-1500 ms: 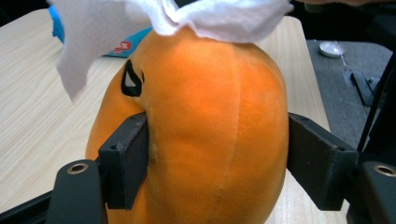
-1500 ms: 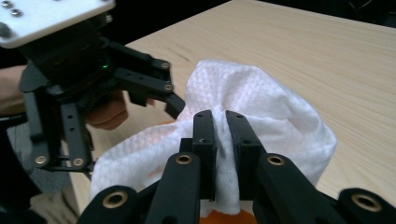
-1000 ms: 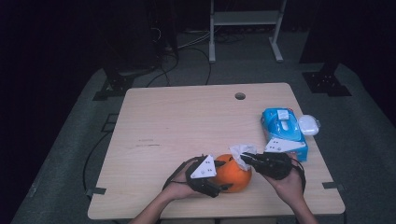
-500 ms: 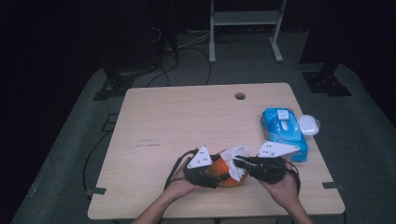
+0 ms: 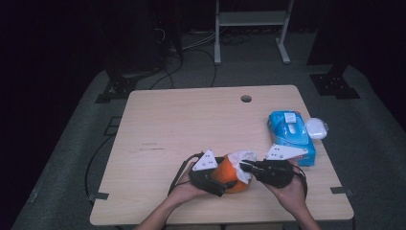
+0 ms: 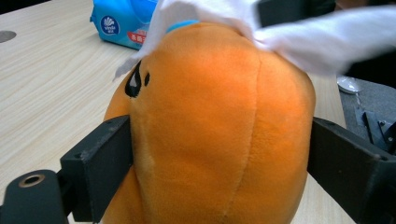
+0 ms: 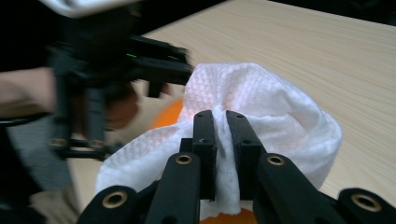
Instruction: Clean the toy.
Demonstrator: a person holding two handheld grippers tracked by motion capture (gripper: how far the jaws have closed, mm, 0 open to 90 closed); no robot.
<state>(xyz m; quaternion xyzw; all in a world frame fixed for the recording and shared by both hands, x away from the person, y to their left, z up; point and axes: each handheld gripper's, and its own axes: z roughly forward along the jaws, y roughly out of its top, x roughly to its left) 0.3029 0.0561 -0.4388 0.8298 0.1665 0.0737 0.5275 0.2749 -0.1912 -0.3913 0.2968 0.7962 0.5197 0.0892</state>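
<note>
Orange plush toy (image 5: 230, 176) is sitting at the near edge of the table (image 5: 191, 124), right between both hands, and it's getting a wipe-down. Going left to right: the left gripper (image 5: 216, 183) has its jaws spread wide around the toy's body and pressing into the sides, so it's basically acting as a clamp; in the left gripper view the plush (image 6: 210, 130) bulges between the two black jaws. Then the white wipe (image 5: 243, 160) is draped over the top of the toy. The right gripper (image 5: 246, 167) has its jaws nearly closed with a fold of that wipe (image 7: 252, 121) pinched between them.

What could go wrong, my guess: the pinch is only on a small bunched fold, so a hard drag across fuzzy fabric could pull the wipe out of the jaws or just tear it. Also the plush is soft and round, so a sideways push from the wiping could make it squirm out of the left clamp and roll off the near edge, since it's close to it.

Farther right there's the blue pack of wipes (image 5: 290, 136), lying flat; can't tell how many are left inside. A small white lid-like thing (image 5: 316, 128) sits just beside it.
</note>
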